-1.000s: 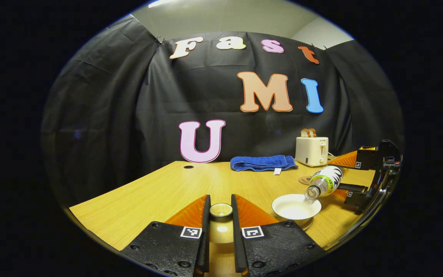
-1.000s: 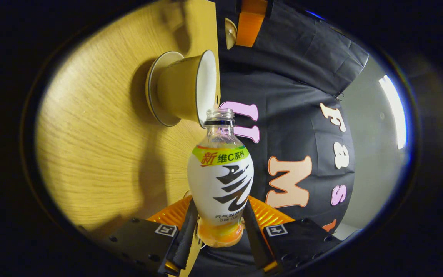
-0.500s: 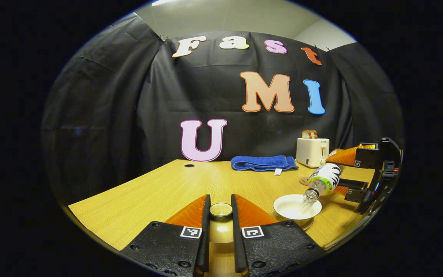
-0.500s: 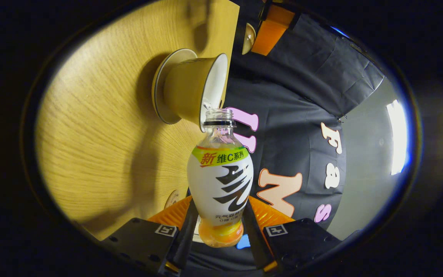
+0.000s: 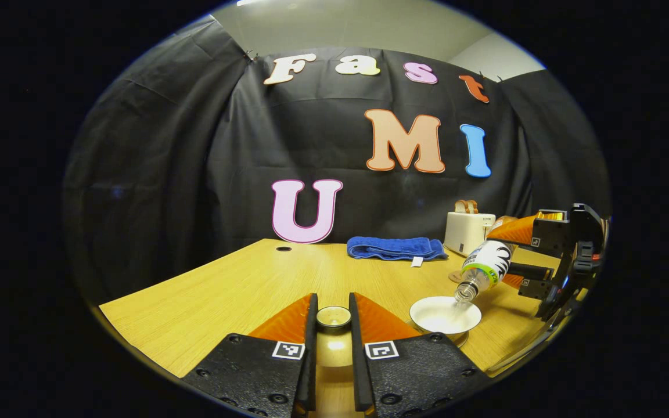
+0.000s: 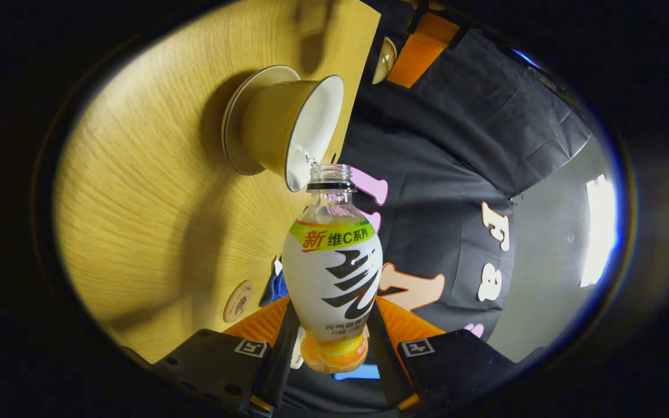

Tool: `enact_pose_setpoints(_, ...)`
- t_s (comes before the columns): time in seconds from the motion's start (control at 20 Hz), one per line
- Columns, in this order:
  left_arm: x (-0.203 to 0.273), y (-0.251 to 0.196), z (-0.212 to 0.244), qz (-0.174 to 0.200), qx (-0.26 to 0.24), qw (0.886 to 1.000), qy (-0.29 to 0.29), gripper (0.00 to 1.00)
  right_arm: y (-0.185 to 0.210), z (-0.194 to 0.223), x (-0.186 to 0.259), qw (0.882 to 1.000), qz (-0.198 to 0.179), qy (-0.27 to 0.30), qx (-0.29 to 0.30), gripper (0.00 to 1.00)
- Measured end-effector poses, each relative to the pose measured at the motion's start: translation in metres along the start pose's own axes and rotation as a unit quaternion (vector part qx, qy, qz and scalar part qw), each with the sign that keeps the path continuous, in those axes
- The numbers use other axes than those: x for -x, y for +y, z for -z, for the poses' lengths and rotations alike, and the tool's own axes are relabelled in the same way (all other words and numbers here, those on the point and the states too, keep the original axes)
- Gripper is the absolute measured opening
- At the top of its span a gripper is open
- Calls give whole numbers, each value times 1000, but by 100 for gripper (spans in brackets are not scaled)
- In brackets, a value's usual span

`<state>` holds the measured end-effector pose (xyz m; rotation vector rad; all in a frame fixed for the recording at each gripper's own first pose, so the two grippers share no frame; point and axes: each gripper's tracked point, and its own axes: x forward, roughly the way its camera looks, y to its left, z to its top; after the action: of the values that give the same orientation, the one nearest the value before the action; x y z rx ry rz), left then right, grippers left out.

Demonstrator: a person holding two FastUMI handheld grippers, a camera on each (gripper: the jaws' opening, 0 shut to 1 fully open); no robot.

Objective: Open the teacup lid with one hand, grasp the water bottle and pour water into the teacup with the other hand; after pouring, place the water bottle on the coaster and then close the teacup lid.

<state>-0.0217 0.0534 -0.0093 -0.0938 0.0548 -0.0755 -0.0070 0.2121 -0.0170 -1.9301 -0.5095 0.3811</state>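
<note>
Right gripper (image 6: 327, 339) jaws clamp the water bottle (image 6: 332, 273), now tipped steeper (mouth over the teacup (image 5: 445, 316) on the surface), so pouring is underway. Left gripper (image 5: 333, 342) jaws still grip the lid (image 5: 333, 317).

My left gripper (image 5: 333, 342) clamps the teacup lid (image 5: 333, 317) left of the open teacup (image 5: 445, 314), beneath my right gripper's (image 5: 506, 255) tilted water bottle (image 5: 484, 267).
</note>
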Motion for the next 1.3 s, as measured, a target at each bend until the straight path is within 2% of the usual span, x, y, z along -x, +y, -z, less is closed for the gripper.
enact_pose_setpoints(0.3, 2, -1, -3, 1, 2, 1000, -3, 23, -4, 0, -3, 999, 4, -27, 48, 68)
enact_pose_setpoints(0.9, 3, -5, -7, 5, 0, 1000, -5, 23, -5, 0, -2, 998, -1, -32, 61, 68)
enact_pose_setpoints(1.0, 3, -6, -8, 5, -2, 1000, -6, 23, -3, 1, -2, 999, -9, -29, 38, 69)
enact_pose_setpoints(1.1, 2, -8, -10, 6, -2, 1000, -7, 23, 2, 4, -2, 999, -22, -23, -11, 69)
enact_pose_setpoints(1.3, -1, -15, -11, 12, -1, 1000, -6, 23, 13, 3, 2, 993, -39, -9, -107, 68)
